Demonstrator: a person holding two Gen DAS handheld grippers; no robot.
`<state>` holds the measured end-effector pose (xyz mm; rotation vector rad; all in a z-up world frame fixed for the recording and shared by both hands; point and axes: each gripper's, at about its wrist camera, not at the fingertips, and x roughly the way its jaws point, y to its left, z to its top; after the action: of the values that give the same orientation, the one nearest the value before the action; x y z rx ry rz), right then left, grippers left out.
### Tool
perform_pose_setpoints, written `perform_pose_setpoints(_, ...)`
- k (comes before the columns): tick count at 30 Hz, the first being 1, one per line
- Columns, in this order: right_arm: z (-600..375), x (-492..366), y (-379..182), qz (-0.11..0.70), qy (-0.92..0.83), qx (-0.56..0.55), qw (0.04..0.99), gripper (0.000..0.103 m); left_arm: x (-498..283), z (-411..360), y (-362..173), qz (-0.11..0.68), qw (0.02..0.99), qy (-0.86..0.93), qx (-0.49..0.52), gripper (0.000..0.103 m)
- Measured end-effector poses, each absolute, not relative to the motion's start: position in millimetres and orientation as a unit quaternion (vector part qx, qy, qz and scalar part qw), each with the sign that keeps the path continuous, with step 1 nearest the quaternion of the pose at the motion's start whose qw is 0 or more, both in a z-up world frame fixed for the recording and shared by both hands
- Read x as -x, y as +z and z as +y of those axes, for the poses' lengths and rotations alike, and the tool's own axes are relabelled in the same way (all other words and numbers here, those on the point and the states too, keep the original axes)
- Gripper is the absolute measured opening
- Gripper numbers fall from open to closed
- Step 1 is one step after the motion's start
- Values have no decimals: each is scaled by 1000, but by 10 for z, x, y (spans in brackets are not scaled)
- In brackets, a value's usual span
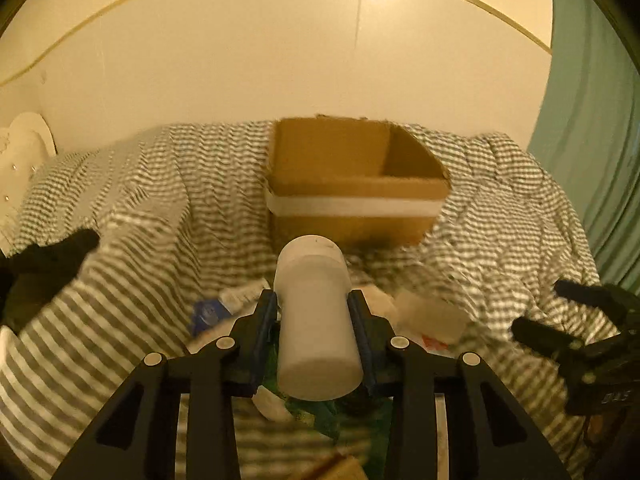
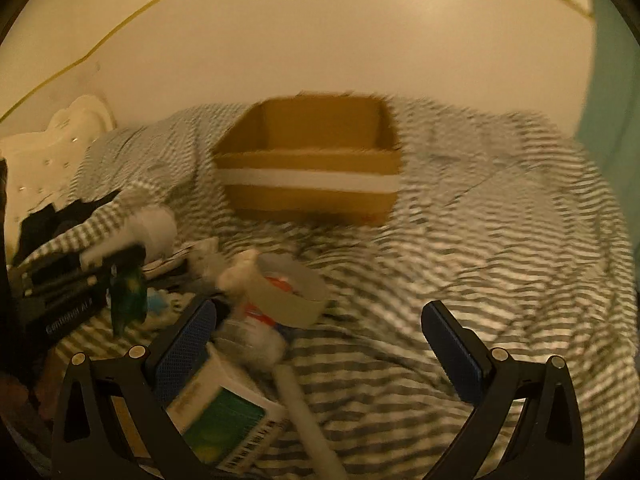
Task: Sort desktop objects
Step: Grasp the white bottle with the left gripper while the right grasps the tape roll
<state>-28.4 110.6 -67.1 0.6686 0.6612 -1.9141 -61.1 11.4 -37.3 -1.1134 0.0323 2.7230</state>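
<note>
My left gripper [image 1: 314,308] is shut on a white plastic bottle [image 1: 316,320], held lifted above the striped cloth, its blue pads pressing both sides. In the right wrist view the same bottle [image 2: 154,226] shows at the left, held by the left gripper [image 2: 116,258]. An open cardboard box [image 1: 352,184] with a white band sits ahead on the cloth; its inside looks bare in the right wrist view [image 2: 316,160]. My right gripper [image 2: 320,332] stands open above a pile: a roll of tape [image 2: 290,294], a green-and-white carton [image 2: 224,420] and a white tube [image 2: 304,412]. At the right edge of the left wrist view the right gripper [image 1: 568,312] shows dark.
A grey-and-white striped cloth [image 2: 500,248] covers the surface. More small items lie under the held bottle: a blue-labelled tube [image 1: 216,312] and a pale box [image 1: 432,312]. A white perforated object [image 2: 52,152] stands at the far left. A teal curtain [image 1: 592,160] hangs at the right.
</note>
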Motion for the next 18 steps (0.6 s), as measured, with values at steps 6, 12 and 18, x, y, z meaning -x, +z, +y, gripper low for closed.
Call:
perform_pose_setpoints(6, 525, 738, -1088, 273, -712, -452, 463, 103, 802, -70, -435, -6, 79, 924, 374, 37)
perform_pose_setpoints(12, 287, 943, -1412, 285, -707, -483, 431, 103, 861, -183, -616, 1, 65, 919, 390, 37)
perform_pose_setpoints(18, 157, 1157, -1587, 227, -696, -522, 439, 95, 951, -211, -844, -9, 61, 906, 418, 37)
